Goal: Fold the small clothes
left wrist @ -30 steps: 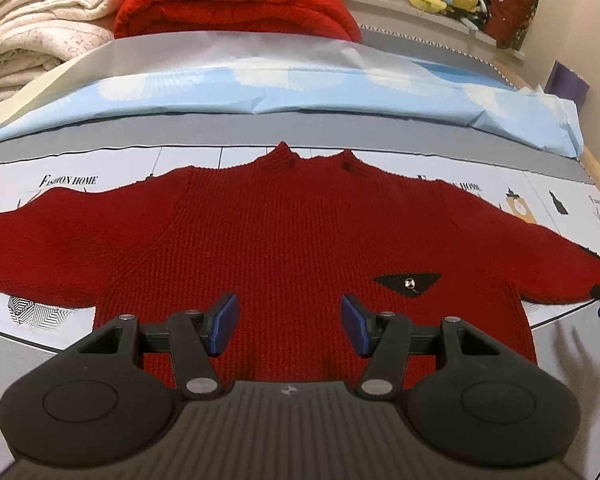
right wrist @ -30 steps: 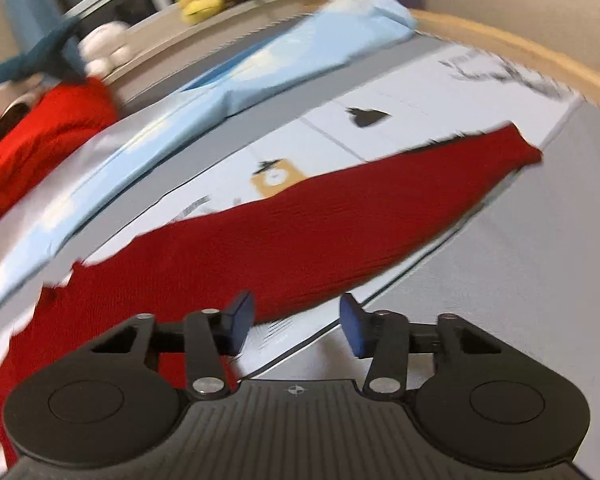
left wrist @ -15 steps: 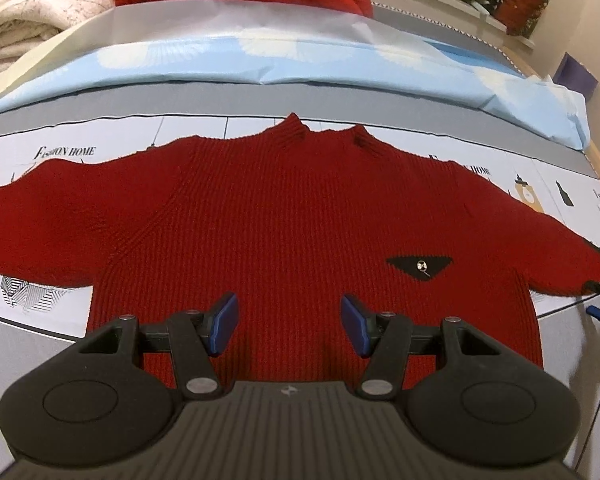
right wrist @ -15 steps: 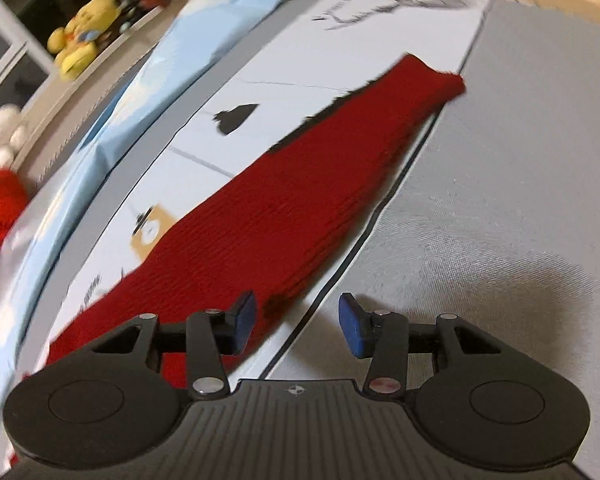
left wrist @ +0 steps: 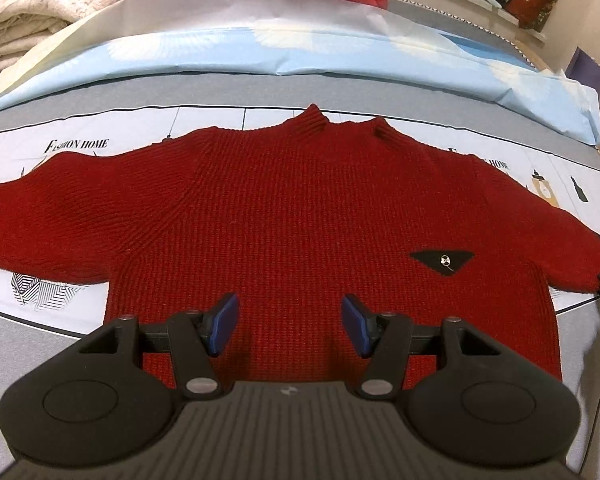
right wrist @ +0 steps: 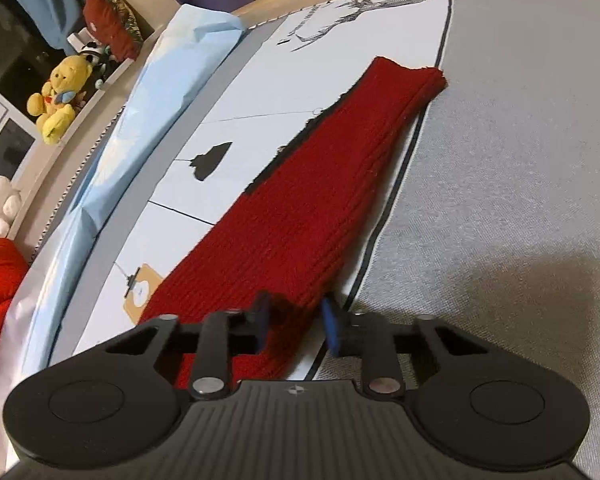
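On the bed [left wrist: 260, 92], a red knitted sweater [left wrist: 300, 216] lies flat and face up over the printed white band of the cover, its collar pointing away from the left gripper [left wrist: 288, 320] toward the pale blue sheet [left wrist: 340, 52] beyond it. Its sleeves spread out to either side, so the long axis of the whole garment runs left to right across the bed. A small black triangular patch [left wrist: 443, 260] sits on the chest, on the side of the right sleeve. The left gripper hangs over the sweater's hem with its jaws wide apart and nothing between them.

From the right gripper's camera, one sleeve [right wrist: 320, 208] stretches diagonally away from the sweater body, its cuff at the far end near the grey part of the cover. The right gripper [right wrist: 296, 324] is at the lower edge of this sleeve, jaws partly closed on either side of a fold of the knit; whether they actually pinch it I cannot tell.

Beyond the sweater, past the blue sheet, lie folded cream blankets [left wrist: 40, 4], and a yellow plush toy [right wrist: 58, 96] sits on a ledge.
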Available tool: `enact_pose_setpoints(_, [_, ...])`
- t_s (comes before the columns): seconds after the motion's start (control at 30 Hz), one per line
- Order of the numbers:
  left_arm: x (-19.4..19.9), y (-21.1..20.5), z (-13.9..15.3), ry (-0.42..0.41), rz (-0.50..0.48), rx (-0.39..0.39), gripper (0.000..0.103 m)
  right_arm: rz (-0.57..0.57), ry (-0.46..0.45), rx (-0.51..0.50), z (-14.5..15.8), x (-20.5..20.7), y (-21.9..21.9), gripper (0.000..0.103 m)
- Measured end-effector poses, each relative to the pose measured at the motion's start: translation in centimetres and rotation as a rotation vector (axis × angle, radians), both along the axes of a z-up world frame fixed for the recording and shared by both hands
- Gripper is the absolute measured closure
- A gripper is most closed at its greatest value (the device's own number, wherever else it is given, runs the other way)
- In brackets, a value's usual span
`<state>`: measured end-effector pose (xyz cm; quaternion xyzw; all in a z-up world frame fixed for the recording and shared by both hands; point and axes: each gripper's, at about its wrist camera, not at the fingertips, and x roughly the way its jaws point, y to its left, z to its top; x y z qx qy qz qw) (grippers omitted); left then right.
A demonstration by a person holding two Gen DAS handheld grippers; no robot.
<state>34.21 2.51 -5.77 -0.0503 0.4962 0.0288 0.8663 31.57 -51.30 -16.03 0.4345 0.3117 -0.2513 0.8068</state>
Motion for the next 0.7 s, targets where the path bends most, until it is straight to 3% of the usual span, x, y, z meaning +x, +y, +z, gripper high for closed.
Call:
enact_pose_setpoints(0.23, [-0.1,0.6,-0.1,0.001,0.0,0.006,0.041,-0.019,-0.002,-0.014,0.1,0.3,0.0,0.091])
enact_pose_setpoints(0.4, [-0.2,1.5,-0.1,0.001,0.012,0.007,0.041,0.004,-0.01,-0.149,2.3,1.3,2.0,0.092])
enact_pose_setpoints(0.5, [-0.2,2.2,0.2,-0.005,0.023,0.002,0.041,0.049,-0.04,-0.311,5.6,2.2,5.2,0.092])
enact_pose_setpoints(0.57, [-0.1,2.6,0.4,-0.008,0.035,-0.003,0.041,0.138,-0.096,-0.46,8.4,2.9,9.0,0.093])
enact_pose_setpoints(0.7, [-0.1,3.7,0.8,-0.012,0.055,-0.015,0.041,0.489,-0.323,-0.798,13.7,2.2,21.6,0.093])
